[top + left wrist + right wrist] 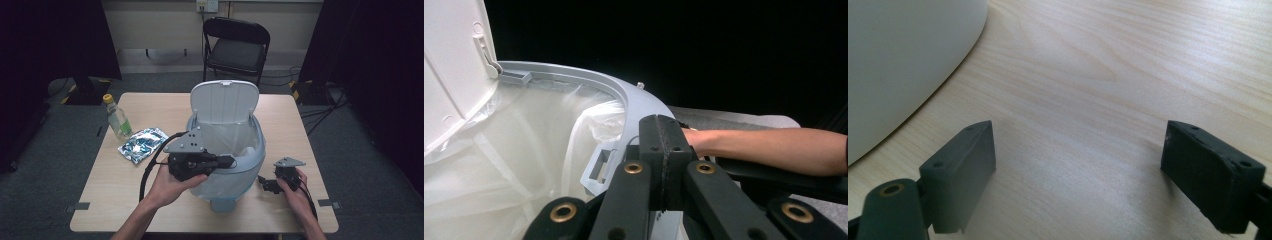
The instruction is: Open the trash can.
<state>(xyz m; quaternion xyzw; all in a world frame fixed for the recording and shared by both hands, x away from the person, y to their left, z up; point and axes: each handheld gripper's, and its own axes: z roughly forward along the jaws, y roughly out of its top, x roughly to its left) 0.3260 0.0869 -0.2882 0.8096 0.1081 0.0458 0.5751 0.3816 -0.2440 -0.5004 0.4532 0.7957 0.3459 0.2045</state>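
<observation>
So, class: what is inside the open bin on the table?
A translucent bag liner lines the bin. Its bottom is hidden by the rim and the left gripper.

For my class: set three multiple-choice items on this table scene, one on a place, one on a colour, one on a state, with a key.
1. Where does the foil packet lie?
A. left of the bin
B. inside the bin
C. on the chair

2. What colour is the bottle cap?
A. red
B. yellow
C. blue

3. How is the bin lid?
A. shut
B. taken off
C. raised open

Key: 1 A, it rests on the table between bottle and bin; 2 B, the cap shows yellow; 3 C, the lid stands upright behind the lined opening.
</observation>
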